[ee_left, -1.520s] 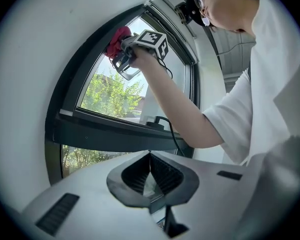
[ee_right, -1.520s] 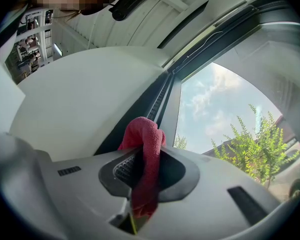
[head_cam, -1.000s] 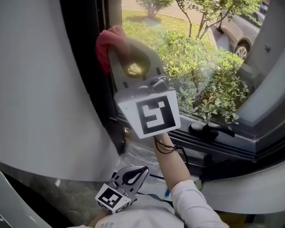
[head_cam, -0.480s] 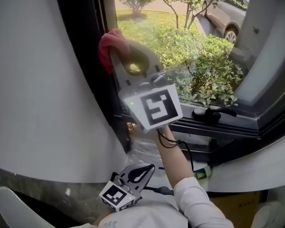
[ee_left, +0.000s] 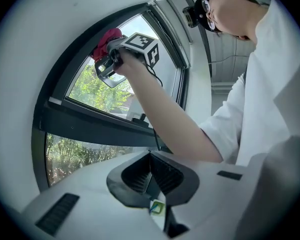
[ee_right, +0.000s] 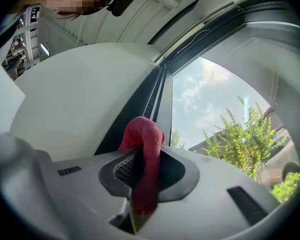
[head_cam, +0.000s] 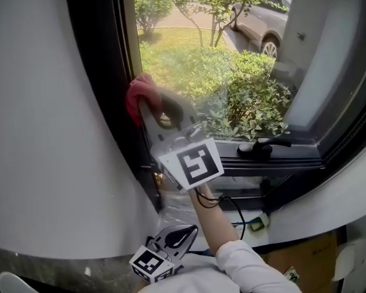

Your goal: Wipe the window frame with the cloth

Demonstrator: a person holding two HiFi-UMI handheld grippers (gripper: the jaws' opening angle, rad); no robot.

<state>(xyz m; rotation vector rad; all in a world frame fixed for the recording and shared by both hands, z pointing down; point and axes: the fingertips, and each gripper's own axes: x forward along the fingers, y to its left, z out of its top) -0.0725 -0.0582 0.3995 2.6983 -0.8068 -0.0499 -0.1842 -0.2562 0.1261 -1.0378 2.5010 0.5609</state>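
Note:
A red cloth [head_cam: 139, 96] is pinched in my right gripper [head_cam: 147, 107], which is shut on it and holds it against the dark left upright of the window frame [head_cam: 103, 72]. In the right gripper view the cloth [ee_right: 144, 154] bulges out between the jaws, next to the frame's dark strip [ee_right: 139, 104]. My left gripper [head_cam: 170, 240] hangs low near the person's body, shut with nothing in it. From the left gripper view I see the cloth [ee_left: 105, 40] and the right gripper [ee_left: 109, 59] raised at the frame, above my own shut left gripper [ee_left: 151, 176].
A black window handle [head_cam: 262, 146] sits on the lower frame rail to the right. White curved wall [head_cam: 42, 133] lies left of the frame. Outside are shrubs [head_cam: 244, 96] and a parked car [head_cam: 262, 23]. A cardboard box [head_cam: 311, 255] is at lower right.
The right gripper with the cloth has slid downward along the left upright of the frame. The left gripper has stayed low by the body.

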